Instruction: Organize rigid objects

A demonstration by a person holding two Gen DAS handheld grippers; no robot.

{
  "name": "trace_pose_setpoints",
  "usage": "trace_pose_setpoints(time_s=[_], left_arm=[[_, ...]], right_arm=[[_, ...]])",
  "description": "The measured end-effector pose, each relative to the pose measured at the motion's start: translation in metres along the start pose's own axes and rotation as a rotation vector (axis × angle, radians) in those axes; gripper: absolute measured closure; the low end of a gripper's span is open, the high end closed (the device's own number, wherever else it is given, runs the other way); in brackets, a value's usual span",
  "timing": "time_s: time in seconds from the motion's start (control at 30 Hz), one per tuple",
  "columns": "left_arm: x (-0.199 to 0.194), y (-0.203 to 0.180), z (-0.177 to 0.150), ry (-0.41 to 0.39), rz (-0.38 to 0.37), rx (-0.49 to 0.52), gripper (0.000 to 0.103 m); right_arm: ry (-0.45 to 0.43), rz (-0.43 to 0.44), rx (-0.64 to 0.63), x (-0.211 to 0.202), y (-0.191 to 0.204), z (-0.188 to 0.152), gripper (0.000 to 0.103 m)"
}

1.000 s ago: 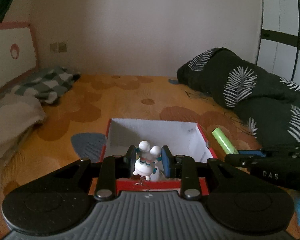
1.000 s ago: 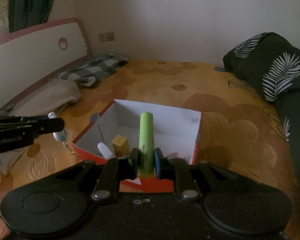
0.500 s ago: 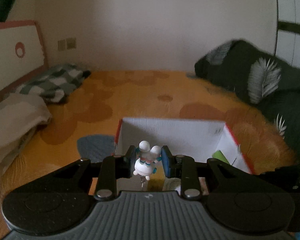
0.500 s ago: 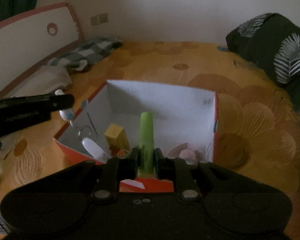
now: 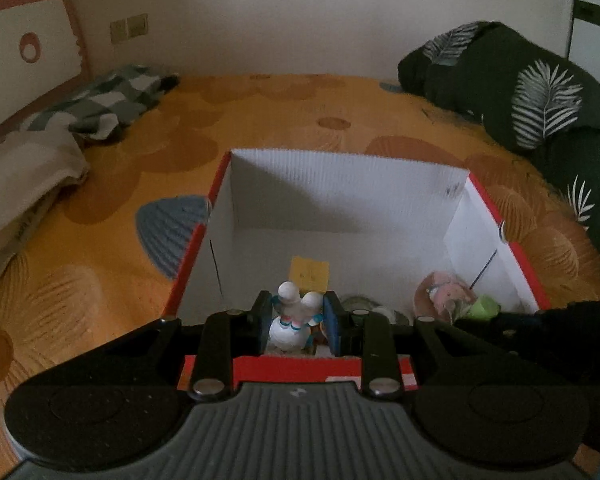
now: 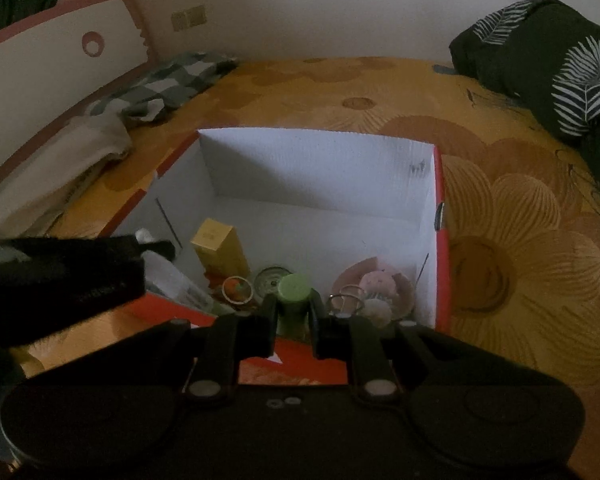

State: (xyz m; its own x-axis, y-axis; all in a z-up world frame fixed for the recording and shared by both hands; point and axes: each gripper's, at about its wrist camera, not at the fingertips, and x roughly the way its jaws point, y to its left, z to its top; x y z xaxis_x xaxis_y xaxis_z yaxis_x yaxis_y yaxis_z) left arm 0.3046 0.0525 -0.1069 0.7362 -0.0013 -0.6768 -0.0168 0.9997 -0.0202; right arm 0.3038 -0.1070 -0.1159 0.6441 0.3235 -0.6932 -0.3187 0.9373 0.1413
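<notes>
A red box with white inside walls (image 5: 340, 196) (image 6: 320, 160) sits on the orange flowered bedspread. My left gripper (image 5: 297, 320) is shut on a small white figure with blue and red bands (image 5: 292, 322), held over the box's near edge. My right gripper (image 6: 293, 314) is shut on a green tube (image 6: 293, 290), tipped down into the box near its front wall. The green tube's tip (image 5: 482, 307) also shows at the right in the left wrist view. The left gripper appears as a dark bar (image 6: 60, 272) at the left of the right wrist view.
Inside the box lie a yellow carton (image 6: 220, 248) (image 5: 309, 274), a pink plush toy (image 6: 376, 284) (image 5: 444, 292), a round tin (image 6: 273, 278) and a ringed trinket (image 6: 238, 290). A dark leaf-print duvet (image 5: 520, 92) fills the right; folded cloths (image 5: 100, 100) and a headboard (image 6: 60, 52) lie left.
Both grippers have sunk toward the box and tipped downward. The green tube now points into the box near its contents; the white figure has come over the near edge.
</notes>
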Motion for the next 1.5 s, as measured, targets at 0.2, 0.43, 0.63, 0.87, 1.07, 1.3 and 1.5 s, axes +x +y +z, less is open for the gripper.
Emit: trace_pose_setpoints(time_s=[0.2, 0.43, 0.63, 0.87, 1.07, 1.3, 1.5], left_arm=[[0.001, -0.004, -0.007, 0.016, 0.001, 0.004, 0.076], [-0.007, 0.0, -0.005, 0.013, -0.021, -0.026, 0.075], [-0.02, 0.0, -0.008, -0.012, -0.019, -0.02, 0.073], [-0.037, -0.002, -0.014, -0.04, -0.022, -0.002, 0.073], [-0.054, -0.004, -0.017, -0.068, -0.035, 0.01, 0.063], [-0.08, -0.009, -0.022, -0.122, -0.048, 0.017, 0.036], [-0.1, -0.012, -0.031, -0.139, -0.082, 0.031, 0.033]], right_arm=[[-0.02, 0.014, 0.013, -0.007, -0.004, -0.001, 0.081], [-0.041, 0.044, 0.02, -0.019, -0.008, -0.005, 0.077], [-0.055, 0.043, 0.002, -0.032, -0.008, -0.011, 0.064], [-0.092, 0.048, 0.003, -0.05, -0.014, -0.013, 0.049], [-0.121, 0.061, -0.013, -0.066, -0.016, -0.016, 0.042], [-0.157, 0.078, -0.021, -0.086, -0.018, -0.025, 0.032], [-0.199, 0.1, -0.013, -0.11, -0.022, -0.035, 0.015]])
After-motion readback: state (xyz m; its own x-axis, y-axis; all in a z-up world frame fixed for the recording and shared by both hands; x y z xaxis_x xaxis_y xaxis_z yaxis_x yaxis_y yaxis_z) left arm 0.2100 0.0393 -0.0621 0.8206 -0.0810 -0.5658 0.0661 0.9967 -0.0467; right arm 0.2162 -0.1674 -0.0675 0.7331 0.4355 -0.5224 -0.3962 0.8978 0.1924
